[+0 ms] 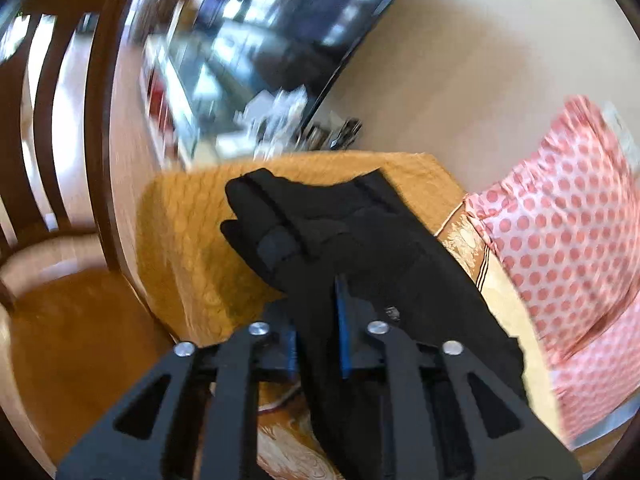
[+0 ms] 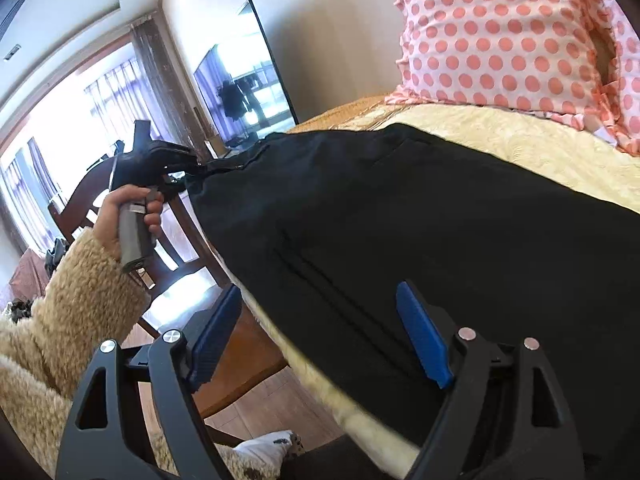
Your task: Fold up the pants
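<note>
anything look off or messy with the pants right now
Yes. The black pants lie unevenly: one part hangs past the table's near edge, and the end clamped in the left gripper is bunched and lifted. The right gripper is open, holding nothing.

Black pants (image 2: 440, 208) lie on a cream cover (image 2: 540, 152); the cushion (image 2: 500, 32) is white with pink dots.

the left gripper (image 1: 318, 344) has its blue pads (image 1: 343, 334) pinched on a fold of the black pants (image 1: 360, 240), which stretch away ahead of the fingers over an orange-gold cloth (image 1: 192, 248). a pink dotted pillow (image 1: 568, 232) lies right of the gripper, a wooden chair (image 1: 60, 200) to its left.
</note>
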The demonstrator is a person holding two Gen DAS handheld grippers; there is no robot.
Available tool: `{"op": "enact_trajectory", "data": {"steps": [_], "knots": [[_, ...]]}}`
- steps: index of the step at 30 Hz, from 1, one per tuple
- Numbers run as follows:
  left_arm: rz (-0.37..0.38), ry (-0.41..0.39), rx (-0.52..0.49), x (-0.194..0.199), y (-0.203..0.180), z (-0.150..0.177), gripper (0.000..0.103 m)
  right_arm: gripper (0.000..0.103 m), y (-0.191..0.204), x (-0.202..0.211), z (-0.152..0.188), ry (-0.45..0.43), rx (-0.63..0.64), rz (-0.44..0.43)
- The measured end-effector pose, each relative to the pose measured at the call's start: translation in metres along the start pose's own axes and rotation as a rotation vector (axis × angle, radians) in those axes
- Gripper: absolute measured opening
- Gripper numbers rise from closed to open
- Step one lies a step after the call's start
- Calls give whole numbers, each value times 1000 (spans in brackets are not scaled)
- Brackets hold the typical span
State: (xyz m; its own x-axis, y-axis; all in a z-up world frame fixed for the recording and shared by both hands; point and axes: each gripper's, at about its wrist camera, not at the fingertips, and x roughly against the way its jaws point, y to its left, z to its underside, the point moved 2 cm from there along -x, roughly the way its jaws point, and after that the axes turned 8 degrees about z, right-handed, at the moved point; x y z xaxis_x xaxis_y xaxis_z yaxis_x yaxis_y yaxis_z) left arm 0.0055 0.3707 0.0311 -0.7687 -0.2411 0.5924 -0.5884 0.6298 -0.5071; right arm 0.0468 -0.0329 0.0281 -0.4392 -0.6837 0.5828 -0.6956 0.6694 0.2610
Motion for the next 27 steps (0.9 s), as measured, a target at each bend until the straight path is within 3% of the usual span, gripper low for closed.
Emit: {"op": "enact_trajectory", "data": {"steps": [2, 5, 8, 11, 13, 15, 18, 19, 20, 22, 24, 27], "knots": [[-12, -55, -137, 15, -36, 4, 10, 82, -9, 17, 6, -30, -5, 22], [55, -94, -334, 40, -106, 18, 9, 82, -26, 46, 15, -85, -38, 65], [214, -87, -530, 67, -189, 52, 9, 82, -51, 82, 25, -157, -104, 133], [411, -44, -732, 94, -267, 110, 9, 83, -81, 119, 36, -235, -192, 233], [536, 8, -850, 106, -303, 159, 9, 83, -99, 140, 42, -274, -245, 305], [636, 117, -997, 108, -329, 226, 10, 83, -119, 162, 53, -311, -316, 384], [653, 262, -1175, 94, -336, 307, 9, 83, -146, 181, 68, -329, -416, 463], [638, 359, -1215, 81, -331, 334, 9, 83, -154, 185, 72, -327, -446, 480], [652, 398, -1213, 77, -327, 343, 9, 83, -160, 188, 75, -325, -470, 493], [639, 355, -1229, 80, -323, 349, 9, 83, -172, 194, 84, -323, -513, 518], [658, 317, -1186, 86, -329, 331, 8, 83, -183, 194, 87, -322, -545, 529], [724, 245, -1031, 99, -342, 285, 7, 83, -190, 191, 88, -324, -578, 517]]}}
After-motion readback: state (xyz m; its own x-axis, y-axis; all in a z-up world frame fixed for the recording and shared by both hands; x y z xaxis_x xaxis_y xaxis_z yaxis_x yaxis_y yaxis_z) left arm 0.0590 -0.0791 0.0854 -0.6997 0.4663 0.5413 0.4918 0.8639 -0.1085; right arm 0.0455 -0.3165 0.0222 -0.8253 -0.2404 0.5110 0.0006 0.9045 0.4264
